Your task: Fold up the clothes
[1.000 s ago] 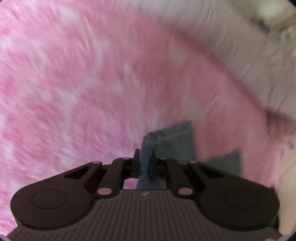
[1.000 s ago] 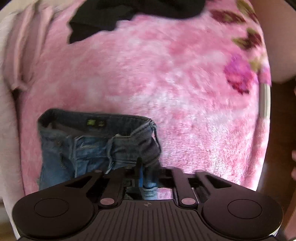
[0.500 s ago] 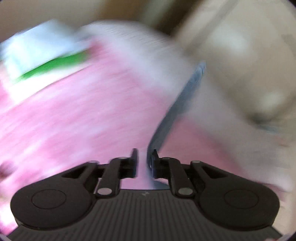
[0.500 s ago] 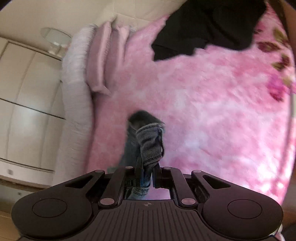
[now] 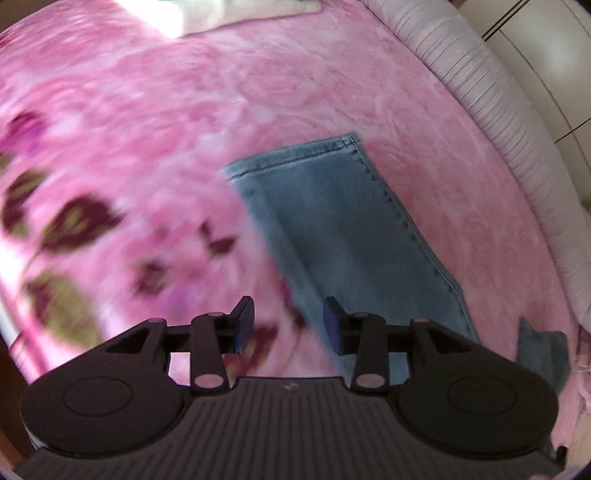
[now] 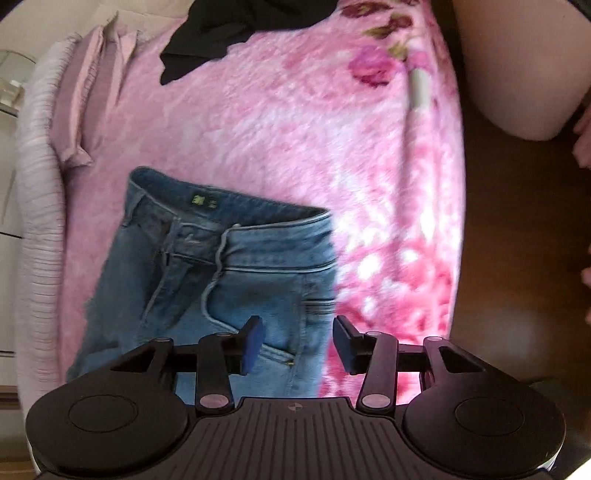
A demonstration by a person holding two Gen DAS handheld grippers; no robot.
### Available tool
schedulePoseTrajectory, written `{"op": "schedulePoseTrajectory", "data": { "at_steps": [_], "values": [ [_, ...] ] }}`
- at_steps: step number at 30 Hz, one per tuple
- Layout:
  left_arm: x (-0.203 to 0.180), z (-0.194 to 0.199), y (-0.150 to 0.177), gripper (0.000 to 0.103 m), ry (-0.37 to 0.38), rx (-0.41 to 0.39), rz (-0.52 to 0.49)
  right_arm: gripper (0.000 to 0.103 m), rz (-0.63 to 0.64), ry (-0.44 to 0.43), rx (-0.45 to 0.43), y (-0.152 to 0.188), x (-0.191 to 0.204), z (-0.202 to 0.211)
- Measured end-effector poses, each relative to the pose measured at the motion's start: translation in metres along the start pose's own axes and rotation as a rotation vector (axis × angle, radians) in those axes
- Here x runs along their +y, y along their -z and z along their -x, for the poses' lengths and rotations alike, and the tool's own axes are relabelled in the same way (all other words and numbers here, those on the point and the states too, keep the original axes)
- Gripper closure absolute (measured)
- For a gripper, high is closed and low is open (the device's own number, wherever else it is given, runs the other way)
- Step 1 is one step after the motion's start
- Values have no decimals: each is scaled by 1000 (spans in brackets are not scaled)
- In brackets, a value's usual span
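A pair of blue jeans lies flat on a pink fluffy blanket. The left wrist view shows a leg of the jeans with its stitched hem at the far end. My left gripper hovers over the leg's near edge, its jaws opening, nothing pinched between them. In the right wrist view the jeans' waistband, fly and pocket face up. My right gripper is above the pocket area with its jaws opening and no cloth clamped.
A black garment lies at the far end of the blanket. A pale ribbed bed edge runs along the blanket's side, with pink pillows near it. Dark wooden floor lies beyond the blanket's right edge.
Both grippers held denim a second ago and have let it go. The jeans, lifted and swung, now lie spread flat. The left gripper swept far sideways along the bed.
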State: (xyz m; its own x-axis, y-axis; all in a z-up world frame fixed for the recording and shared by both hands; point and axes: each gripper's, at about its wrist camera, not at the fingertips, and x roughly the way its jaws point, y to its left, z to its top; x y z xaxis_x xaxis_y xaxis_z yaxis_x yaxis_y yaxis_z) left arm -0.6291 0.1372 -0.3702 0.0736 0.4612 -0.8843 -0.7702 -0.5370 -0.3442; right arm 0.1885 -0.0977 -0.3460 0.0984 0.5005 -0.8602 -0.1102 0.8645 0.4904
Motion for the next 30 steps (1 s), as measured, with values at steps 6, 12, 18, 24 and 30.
{"op": "schedulePoseTrajectory", "data": {
  "at_steps": [6,12,18,24,30],
  "values": [
    [-23,-40,-26,70,-84,-49,15,56,-18,-4,-18,-1,-7,-23],
    [-31,-35,-25,97,-95,-82,-100,56,-4,-11,-14,-4,-10,-33],
    [-34,-34,-22,91,-118,-58,-133,53,82,27,-35,-9,-10,-17],
    [-34,-43,-27,95,-124,-58,-109,51,113,67,-63,-13,-10,-32],
    [-35,-2,-27,97,-88,-125,-177,93,218,103,-79,-16,10,-23]
  ]
}}
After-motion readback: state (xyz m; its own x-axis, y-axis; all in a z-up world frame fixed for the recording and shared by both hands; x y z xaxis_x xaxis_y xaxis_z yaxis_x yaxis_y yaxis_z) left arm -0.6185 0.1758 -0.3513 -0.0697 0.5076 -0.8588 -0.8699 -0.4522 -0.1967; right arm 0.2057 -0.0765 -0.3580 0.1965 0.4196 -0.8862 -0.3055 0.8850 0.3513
